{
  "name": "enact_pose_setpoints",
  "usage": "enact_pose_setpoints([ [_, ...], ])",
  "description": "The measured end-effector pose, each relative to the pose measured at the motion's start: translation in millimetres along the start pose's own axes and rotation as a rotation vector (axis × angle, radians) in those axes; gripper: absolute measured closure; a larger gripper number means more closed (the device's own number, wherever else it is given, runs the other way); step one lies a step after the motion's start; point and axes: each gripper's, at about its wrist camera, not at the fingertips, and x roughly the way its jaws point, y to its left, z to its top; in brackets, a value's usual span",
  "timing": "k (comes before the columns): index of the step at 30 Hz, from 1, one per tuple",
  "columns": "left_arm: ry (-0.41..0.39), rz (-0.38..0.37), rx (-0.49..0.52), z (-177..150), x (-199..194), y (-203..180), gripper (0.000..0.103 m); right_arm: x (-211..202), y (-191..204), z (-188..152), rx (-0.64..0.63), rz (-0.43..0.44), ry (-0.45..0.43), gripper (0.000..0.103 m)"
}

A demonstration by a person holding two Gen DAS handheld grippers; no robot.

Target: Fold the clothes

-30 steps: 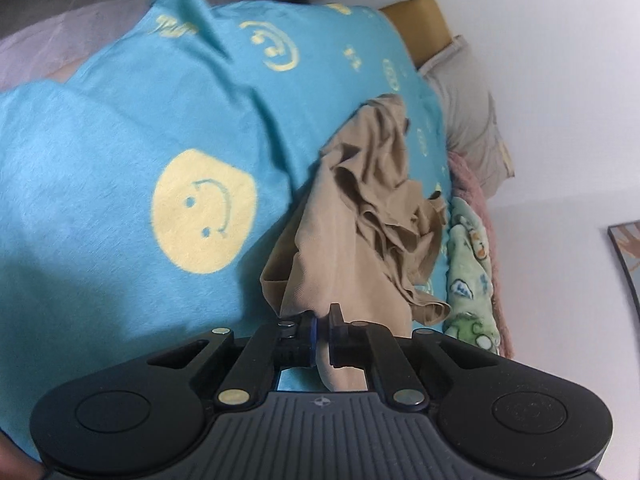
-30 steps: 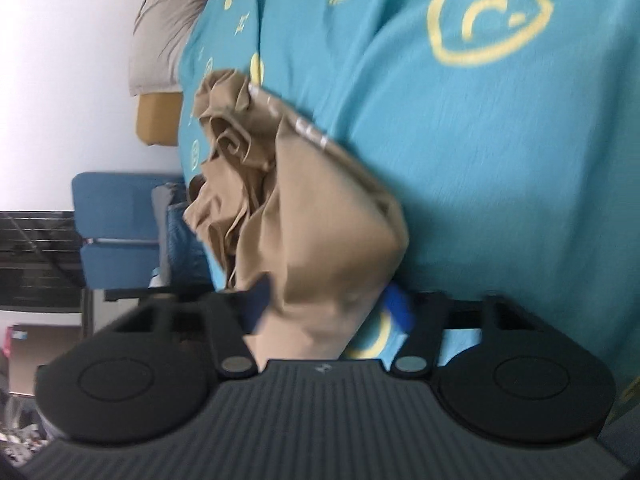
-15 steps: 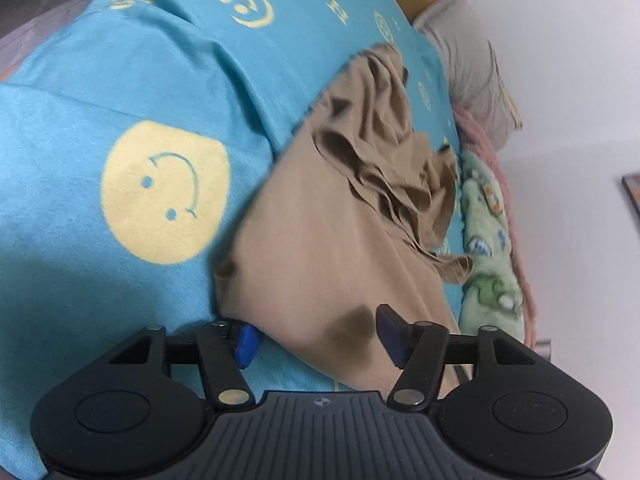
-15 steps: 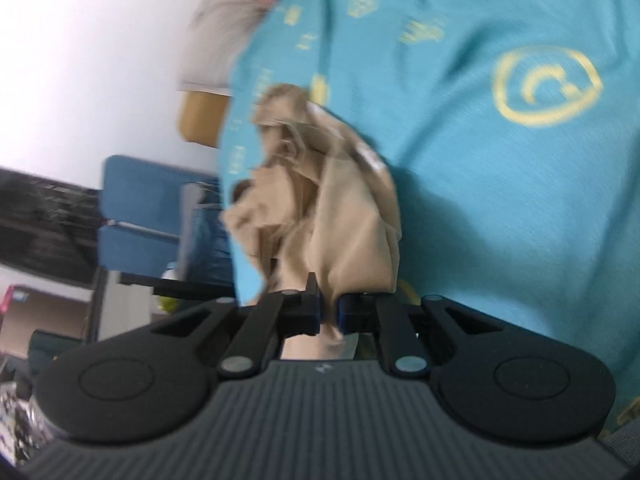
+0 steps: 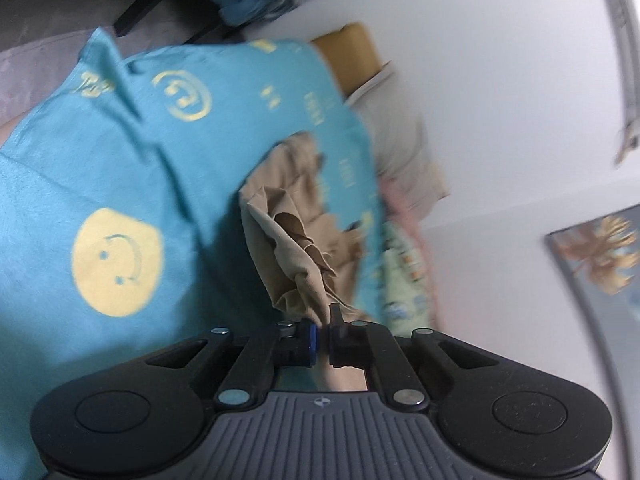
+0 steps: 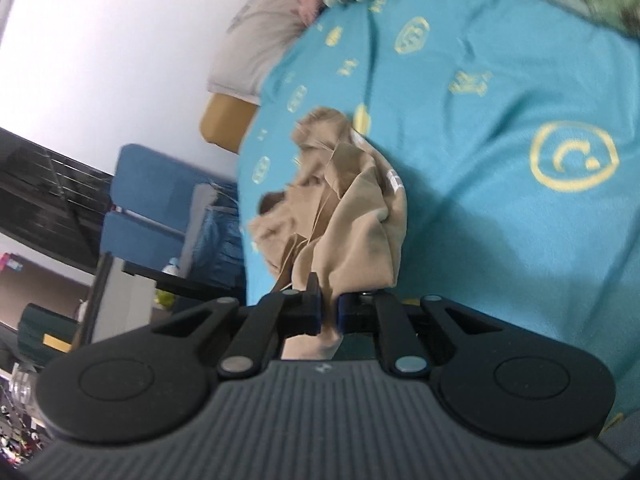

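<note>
The left handheld gripper [image 5: 323, 334] has a wide matte-black plastic body with two rounded lobes, each bearing a shallow circular recess. Between the lobes sits a grey ribbed panel with fine parallel grooves and a small round emblem at its top centre. Black linkage bars run forward to two short black fingers, pinned with round silver screws. One finger carries a blue pad [image 5: 309, 339] on its inner face. The right handheld gripper [image 6: 329, 312] shows the same build: black lobes, grey ribbed panel, silver screws, and blue pad edges [image 6: 341, 314] on its fingers.
</note>
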Motion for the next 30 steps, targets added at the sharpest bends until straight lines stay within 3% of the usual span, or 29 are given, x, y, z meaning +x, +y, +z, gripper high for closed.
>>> enact_pose_setpoints([
  [5, 0.021, -0.027, 0.033, -17, -45, -36, 0.099, -54, 24, -5, -0.09, 0.024, -0.011, 0.093],
  [9, 0.083, -0.008, 0.051, -51, -107, -37, 0.099, -114, 22, -27, -0.133, 0.041, -0.002, 0.093],
  [13, 0.093, 0.02, 0.061, -80, -153, -32, 0.099, -168, 18, -58, -0.183, 0.045, -0.004, 0.093],
  [16, 0.088, 0.038, 0.072, -87, -172, -33, 0.099, -187, 21, -71, -0.204, 0.056, -0.025, 0.093],
  [19, 0.088, 0.063, 0.059, -73, -162, -39, 0.099, -175, 25, -63, -0.207, 0.043, -0.023, 0.093],
  [24, 0.105, 0.128, 0.037, -46, -111, -45, 0.099, -140, 29, -43, -0.193, 0.006, -0.002, 0.093],
  [28, 0.109, 0.138, 0.047, -36, -83, -48, 0.099, -113, 32, -27, -0.182, -0.023, 0.016, 0.091],
  [30, 0.118, 0.138, 0.06, -36, -80, -49, 0.099, -103, 26, -28, -0.142, -0.023, 0.071, 0.091],
])
